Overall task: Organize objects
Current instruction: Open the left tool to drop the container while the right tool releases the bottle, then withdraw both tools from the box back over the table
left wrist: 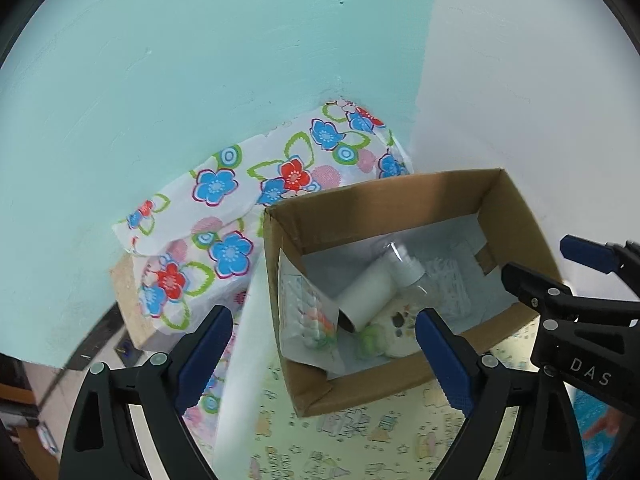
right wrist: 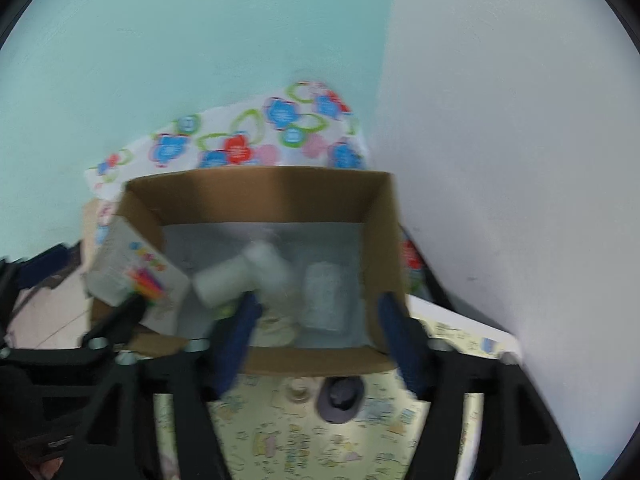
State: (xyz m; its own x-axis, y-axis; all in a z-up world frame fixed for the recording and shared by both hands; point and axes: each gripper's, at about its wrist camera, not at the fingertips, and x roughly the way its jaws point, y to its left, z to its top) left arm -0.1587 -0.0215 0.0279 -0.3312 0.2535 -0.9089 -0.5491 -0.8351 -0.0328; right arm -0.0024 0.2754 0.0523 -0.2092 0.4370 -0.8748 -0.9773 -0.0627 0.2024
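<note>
An open cardboard box [left wrist: 516, 216] stands on a patterned mat against the wall; it also shows in the right wrist view [right wrist: 260, 184]. Inside lie a white tube [left wrist: 370, 290], a clear bottle with a white cap [left wrist: 408, 268], a clear bag of coloured pieces [left wrist: 308, 320] leaning on the left wall, a small plastic packet [left wrist: 448, 284] and a round white-green item [left wrist: 384, 336]. My left gripper [left wrist: 324, 348] is open and empty, in front of the box. My right gripper [right wrist: 320, 336] is open and empty at the box's near rim; the view is blurred.
A flowered cloth [left wrist: 224, 216] lies behind and left of the box. A teal wall [left wrist: 180, 80] and a white wall [left wrist: 520, 80] meet behind it. A pale mat with cartoon prints [left wrist: 352, 440] covers the surface. A dark round object [right wrist: 340, 398] lies on the mat.
</note>
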